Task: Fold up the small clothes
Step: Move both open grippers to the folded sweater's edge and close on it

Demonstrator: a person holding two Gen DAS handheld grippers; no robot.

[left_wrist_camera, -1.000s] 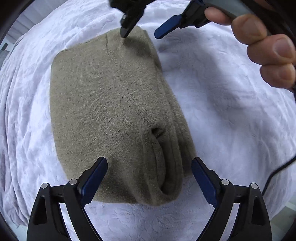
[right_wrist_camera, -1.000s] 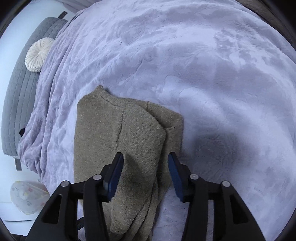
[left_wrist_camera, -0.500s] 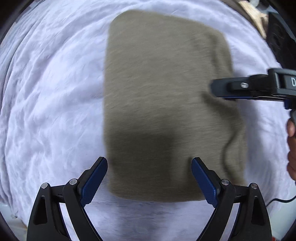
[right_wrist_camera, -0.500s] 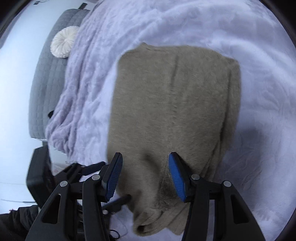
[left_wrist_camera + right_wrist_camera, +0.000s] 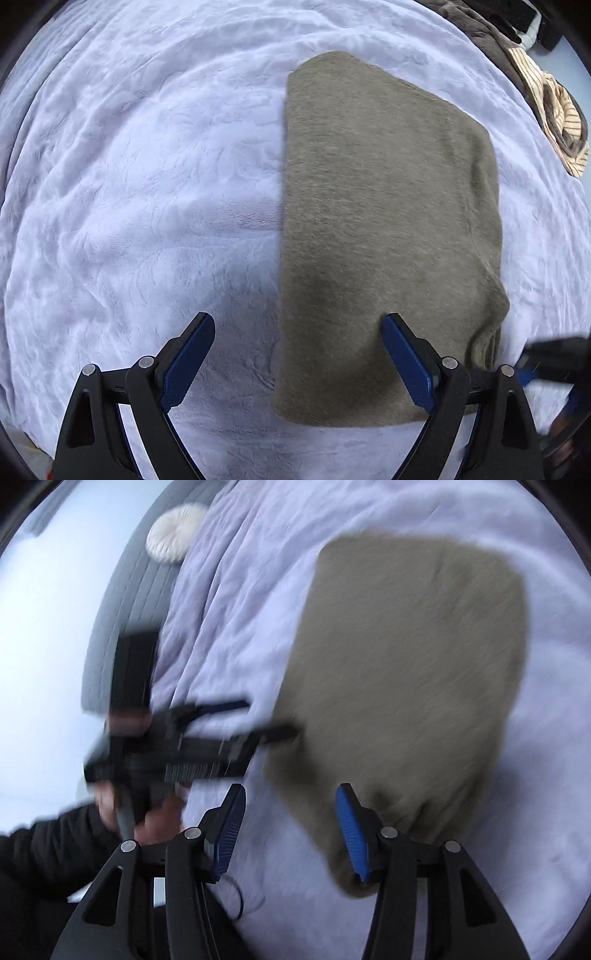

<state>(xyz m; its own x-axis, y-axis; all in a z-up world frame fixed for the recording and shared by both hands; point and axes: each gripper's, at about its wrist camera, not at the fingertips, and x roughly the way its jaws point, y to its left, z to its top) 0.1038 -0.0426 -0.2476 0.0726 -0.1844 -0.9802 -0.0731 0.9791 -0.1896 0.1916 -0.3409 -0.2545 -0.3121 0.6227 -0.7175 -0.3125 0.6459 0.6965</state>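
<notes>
On the pale blanket [image 5: 147,184], left wrist view — olive knit garment [image 5: 388,221], folded into a flat oblong, lies right of centre, its near end reaching down between the fingers. Left gripper [image 5: 297,354]: jaws wide, nothing between the pads; right pad over the cloth, left pad over bare blanket. Striped and brown clothes [image 5: 561,122] heaped at the far right edge. A second ago the garment filled the middle with rolled edges showing at its near right; now it sits off to the right, smooth on top.

Right wrist view, blurred — same garment [image 5: 406,683] far and right of centre. Right gripper [image 5: 290,836]: jaws at a middling gap and opening, empty, near corner of the cloth just beside the right pad. Left gripper [image 5: 221,734] and hand [image 5: 155,816] at left; round cream cushion [image 5: 173,535] far left.

Step judged: fold complete, both tools let go. Next move calls for setting this piece aside or fetching another from the heap.
</notes>
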